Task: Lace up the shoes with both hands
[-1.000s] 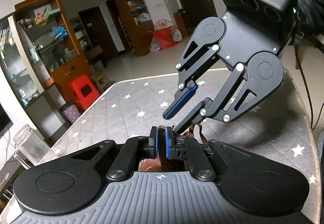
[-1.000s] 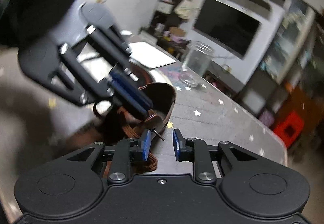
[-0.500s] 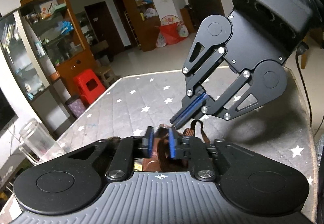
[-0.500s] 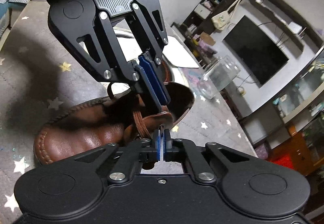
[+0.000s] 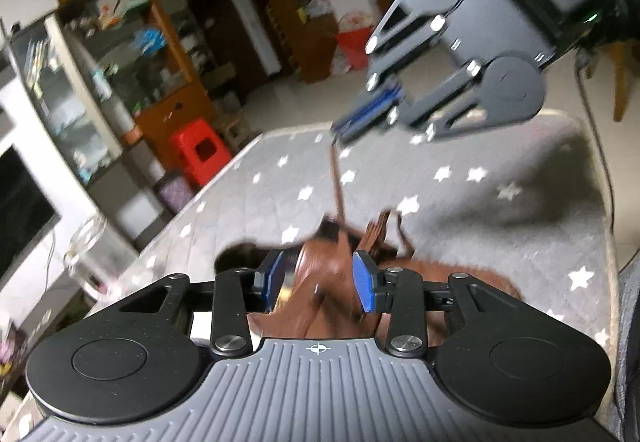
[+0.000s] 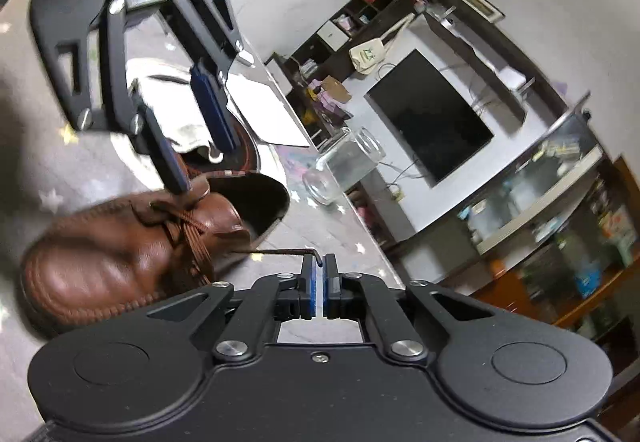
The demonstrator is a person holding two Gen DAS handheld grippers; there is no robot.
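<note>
The brown leather lace-up shoe (image 6: 120, 246) lies on the grey star-patterned surface (image 5: 480, 178), just below both grippers. The right gripper (image 6: 319, 282) is closed on the thin brown lace end (image 6: 280, 251), pulled taut. The left gripper (image 5: 320, 280) is opening around the shoe's tongue without pressing it. The lace looks soft and light; I would hold it near its stiff tip.
</note>
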